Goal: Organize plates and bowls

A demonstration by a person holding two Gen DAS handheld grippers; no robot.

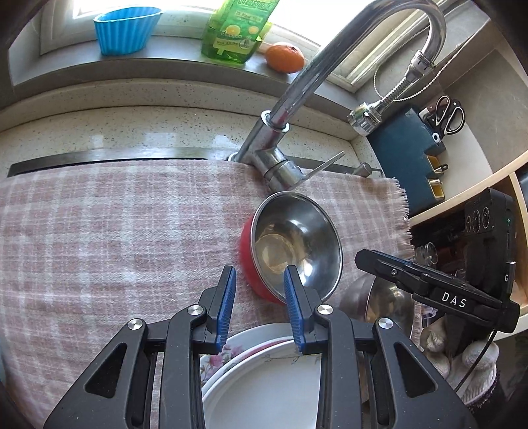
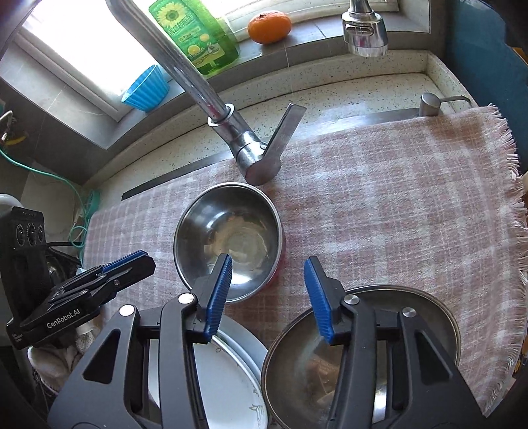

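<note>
A steel bowl with a red outside sits on the pink checked cloth in front of the tap. White flowered plates are stacked at the near edge. A larger steel bowl sits right of the plates. My left gripper is open and empty above the plates, just short of the red bowl. My right gripper is open and empty, above the gap between the plates and the large steel bowl.
The chrome tap arches over the cloth, its spray head hanging high. A blue cup, green soap bottle and an orange stand on the sill. A blue knife block with scissors stands at right.
</note>
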